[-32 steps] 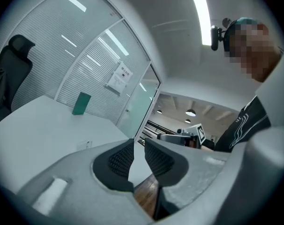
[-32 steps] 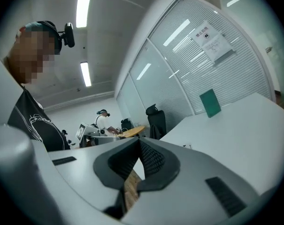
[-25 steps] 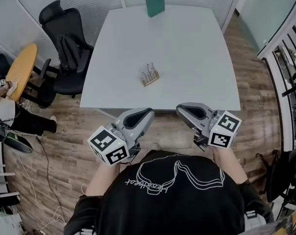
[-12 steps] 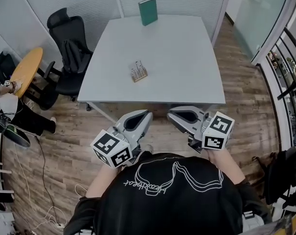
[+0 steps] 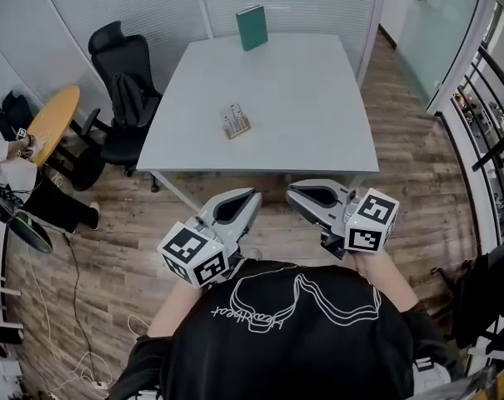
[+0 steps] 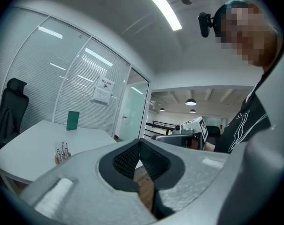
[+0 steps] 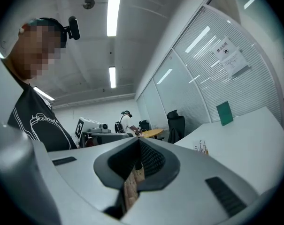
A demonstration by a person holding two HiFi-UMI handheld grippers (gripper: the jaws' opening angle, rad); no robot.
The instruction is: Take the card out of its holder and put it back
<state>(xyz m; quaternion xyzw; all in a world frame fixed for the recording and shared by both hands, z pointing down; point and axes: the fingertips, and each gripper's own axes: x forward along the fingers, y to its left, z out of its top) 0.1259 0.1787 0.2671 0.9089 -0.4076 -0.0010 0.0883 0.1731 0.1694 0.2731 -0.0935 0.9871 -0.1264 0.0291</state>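
A small wooden card holder (image 5: 235,122) with upright white cards stands on the white table (image 5: 301,98), left of its middle. It also shows in the left gripper view as a small holder (image 6: 62,153) and in the right gripper view as the holder (image 7: 202,147). My left gripper (image 5: 250,195) and right gripper (image 5: 293,192) hang side by side over the wooden floor, short of the table's near edge, close to my chest. Both are shut with nothing between their pads: left gripper (image 6: 140,142), right gripper (image 7: 138,142).
A green book (image 5: 252,17) stands at the table's far edge. A black office chair (image 5: 122,82) is at the table's left side, and beyond it a round wooden table (image 5: 47,119) with a seated person (image 5: 18,190). Glass walls run behind; a railing (image 5: 493,115) is at the right.
The table has slid up and left in the head view and looks a little farther off. The right gripper has drawn slightly closer to the left one.
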